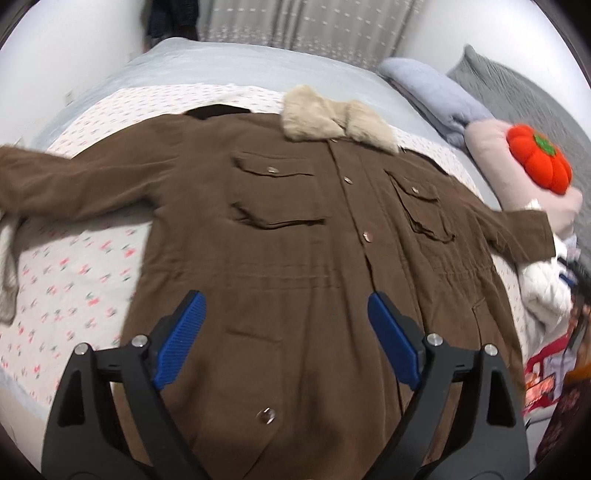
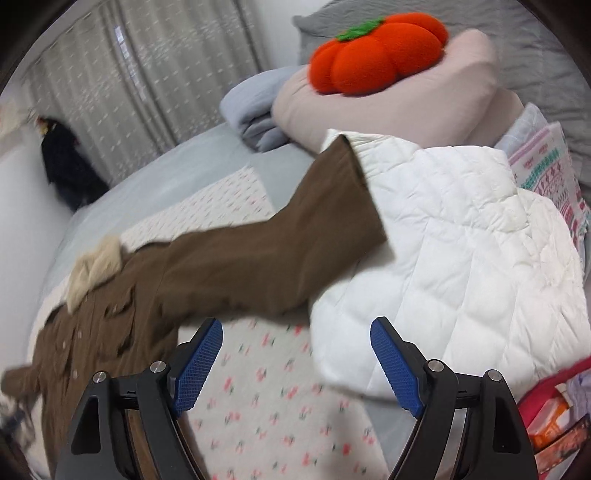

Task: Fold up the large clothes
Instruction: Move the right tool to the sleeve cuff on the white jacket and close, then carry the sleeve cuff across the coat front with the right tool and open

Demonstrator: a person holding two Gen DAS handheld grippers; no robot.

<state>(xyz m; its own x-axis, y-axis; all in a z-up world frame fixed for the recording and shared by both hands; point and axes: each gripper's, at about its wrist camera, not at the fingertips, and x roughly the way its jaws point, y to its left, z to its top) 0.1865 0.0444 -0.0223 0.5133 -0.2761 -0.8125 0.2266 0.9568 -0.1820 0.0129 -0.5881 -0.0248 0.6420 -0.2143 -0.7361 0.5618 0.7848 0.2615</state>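
A large brown coat (image 1: 295, 236) with a beige fur collar (image 1: 332, 118) lies flat, front up, on a floral sheet (image 1: 66, 273) on the bed, both sleeves spread out. My left gripper (image 1: 286, 306) is open and empty, above the coat's lower body. My right gripper (image 2: 295, 332) is open and empty, above the floral sheet (image 2: 266, 398) just below the coat's right sleeve (image 2: 266, 254). That sleeve's cuff rests on a white quilted garment (image 2: 443, 258). The coat's body (image 2: 96, 332) lies left of the right gripper.
A pink pillow (image 2: 406, 103) with an orange pumpkin cushion (image 2: 369, 55) and a folded grey-blue blanket (image 2: 255, 107) lie at the head of the bed. A patterned pack (image 2: 546, 170) and red-edged items (image 2: 554, 424) lie right. Curtains (image 1: 314, 29) hang behind. A pale garment (image 1: 7, 273) lies far left.
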